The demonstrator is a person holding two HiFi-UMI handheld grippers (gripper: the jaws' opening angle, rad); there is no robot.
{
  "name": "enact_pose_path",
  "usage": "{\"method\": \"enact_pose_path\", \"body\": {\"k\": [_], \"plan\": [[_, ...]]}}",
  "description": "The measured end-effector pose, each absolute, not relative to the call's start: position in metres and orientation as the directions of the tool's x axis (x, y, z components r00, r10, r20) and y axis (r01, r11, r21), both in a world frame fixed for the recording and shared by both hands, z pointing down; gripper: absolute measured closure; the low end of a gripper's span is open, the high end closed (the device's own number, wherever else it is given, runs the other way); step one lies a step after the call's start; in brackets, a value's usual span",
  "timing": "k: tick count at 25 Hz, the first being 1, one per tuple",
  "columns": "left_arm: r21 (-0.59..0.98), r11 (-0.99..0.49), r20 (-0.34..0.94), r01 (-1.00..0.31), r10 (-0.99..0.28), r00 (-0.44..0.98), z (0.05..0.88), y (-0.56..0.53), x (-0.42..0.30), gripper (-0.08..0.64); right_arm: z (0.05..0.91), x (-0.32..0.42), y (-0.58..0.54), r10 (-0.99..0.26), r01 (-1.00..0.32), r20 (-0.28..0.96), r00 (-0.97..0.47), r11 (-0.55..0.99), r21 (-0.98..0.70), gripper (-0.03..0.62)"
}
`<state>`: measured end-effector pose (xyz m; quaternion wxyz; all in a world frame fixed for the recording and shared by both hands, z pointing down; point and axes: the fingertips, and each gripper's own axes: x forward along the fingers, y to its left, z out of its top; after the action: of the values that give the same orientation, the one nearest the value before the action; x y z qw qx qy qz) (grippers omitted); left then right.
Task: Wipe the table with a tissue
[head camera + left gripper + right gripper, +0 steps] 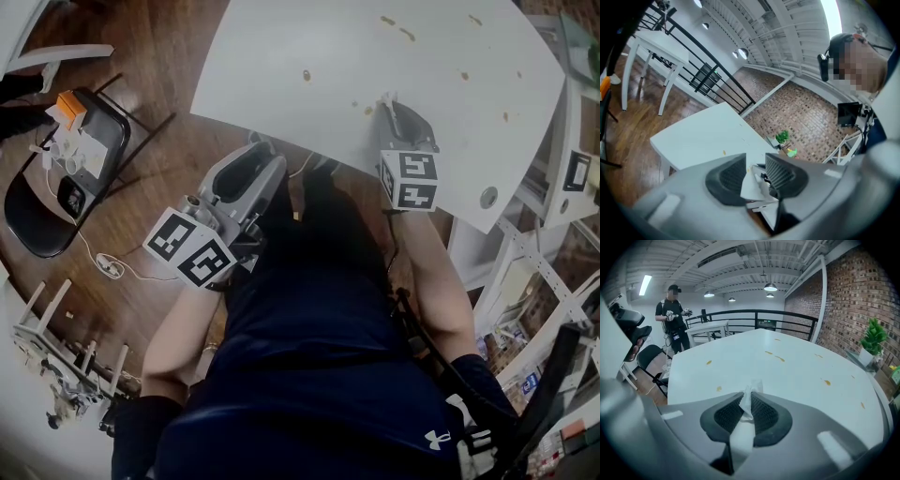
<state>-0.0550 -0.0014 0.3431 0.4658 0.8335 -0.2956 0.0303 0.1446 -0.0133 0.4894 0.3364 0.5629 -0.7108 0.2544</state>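
The white table (328, 56) carries several small yellow-brown stains, one (306, 75) left of centre and one (368, 111) close by my right gripper (389, 103). That gripper hangs over the near table edge, pointing down, shut on a white tissue (751, 391) whose crumpled end sticks out past the pads. A stain (718, 389) lies on the table (797, 371) just left of the tissue tip. My left gripper (262, 148) stays off the table's near corner, over the wooden floor. Its jaws (754, 161) stand apart, nothing clearly gripped; blurred white and dark shapes show through the gap.
A black folding chair (47, 187) with orange and white items stands on the floor at left, a cable (112, 267) beside it. White shelving (525, 253) flanks the table's right side. A person (675, 319) stands far off by another white table (710, 328).
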Motion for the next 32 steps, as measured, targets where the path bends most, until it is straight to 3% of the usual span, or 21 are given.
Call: {"method": "enact_pose_path", "body": {"k": [32], "plan": [[0.761,-0.425,0.309,-0.49,-0.427,0.85,0.336,-0.002,-0.07,0.433,0.491,0.105,0.004,-0.591,-0.966,0.777,-0.217,0.246,-0.083,0.543]]}}
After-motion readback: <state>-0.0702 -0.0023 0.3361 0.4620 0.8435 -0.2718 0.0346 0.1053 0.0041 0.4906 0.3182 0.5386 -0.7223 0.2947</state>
